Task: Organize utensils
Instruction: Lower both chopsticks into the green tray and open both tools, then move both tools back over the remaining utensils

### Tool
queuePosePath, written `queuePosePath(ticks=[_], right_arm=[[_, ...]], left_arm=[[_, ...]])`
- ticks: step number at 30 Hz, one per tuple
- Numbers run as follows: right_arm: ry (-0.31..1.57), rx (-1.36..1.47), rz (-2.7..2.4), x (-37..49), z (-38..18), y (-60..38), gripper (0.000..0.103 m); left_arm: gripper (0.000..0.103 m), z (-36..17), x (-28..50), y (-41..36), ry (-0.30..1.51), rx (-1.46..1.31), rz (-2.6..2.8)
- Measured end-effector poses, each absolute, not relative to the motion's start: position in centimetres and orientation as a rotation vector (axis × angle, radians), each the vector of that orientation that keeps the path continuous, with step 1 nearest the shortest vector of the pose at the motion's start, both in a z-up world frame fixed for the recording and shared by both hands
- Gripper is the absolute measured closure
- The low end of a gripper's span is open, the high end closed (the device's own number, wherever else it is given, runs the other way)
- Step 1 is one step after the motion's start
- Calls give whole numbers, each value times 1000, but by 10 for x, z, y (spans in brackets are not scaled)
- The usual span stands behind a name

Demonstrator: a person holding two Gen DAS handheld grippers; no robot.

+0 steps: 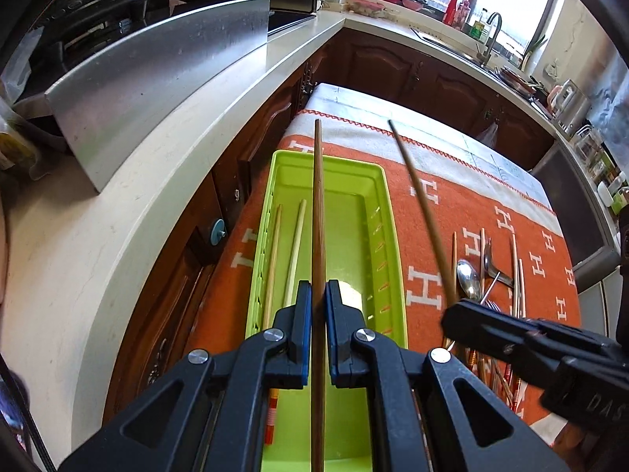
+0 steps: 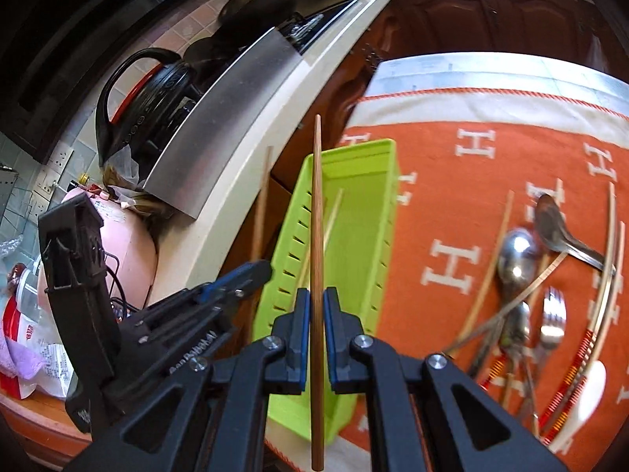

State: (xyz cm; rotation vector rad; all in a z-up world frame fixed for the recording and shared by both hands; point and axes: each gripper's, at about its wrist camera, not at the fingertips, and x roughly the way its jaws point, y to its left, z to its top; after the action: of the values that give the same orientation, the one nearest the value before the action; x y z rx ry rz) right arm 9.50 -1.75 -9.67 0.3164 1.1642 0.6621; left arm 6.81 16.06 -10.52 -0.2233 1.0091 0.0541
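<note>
Above the green utensil tray [image 1: 275, 181], both grippers' jaws clamp one brown chopstick [image 1: 318, 212] each; early release risks a chopstick bouncing out.

Left gripper [image 1: 318, 295] and right gripper [image 2: 316, 301] both point steeply down, jaws nearly closed, each clamped on a chopstick.

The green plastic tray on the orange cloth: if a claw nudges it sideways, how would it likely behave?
The green tray looks thin-walled and slotted, holding only two pale chopsticks, so it is probably light and would shift easily. It is long and low, so tipping seems unlikely. The orange cloth under it may bunch rather than let it slide.
</note>
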Motion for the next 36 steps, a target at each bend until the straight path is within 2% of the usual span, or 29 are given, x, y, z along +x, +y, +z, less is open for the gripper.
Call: queuePosePath(ticks=[3, 7, 9, 15, 22, 36], right_arm=[[1172, 333, 661, 101, -102, -10, 96], [1189, 355, 644, 107, -112, -6, 94], [1204, 335, 621, 108, -118, -6, 94], [1230, 184, 514, 107, -138, -4, 95], [1256, 130, 512, 105, -151, 2, 94], [1332, 231, 430, 92, -151, -17, 97]], left_arm=[[98, -107, 72, 161, 1007, -215, 59], [81, -110, 72, 163, 995, -192, 95], [77, -111, 70, 164, 994, -190, 101], [75, -117, 69, 175, 1003, -197, 154], [72, -130, 72, 189, 1026, -231, 207], [71, -169, 77, 185, 1129, -339, 119]])
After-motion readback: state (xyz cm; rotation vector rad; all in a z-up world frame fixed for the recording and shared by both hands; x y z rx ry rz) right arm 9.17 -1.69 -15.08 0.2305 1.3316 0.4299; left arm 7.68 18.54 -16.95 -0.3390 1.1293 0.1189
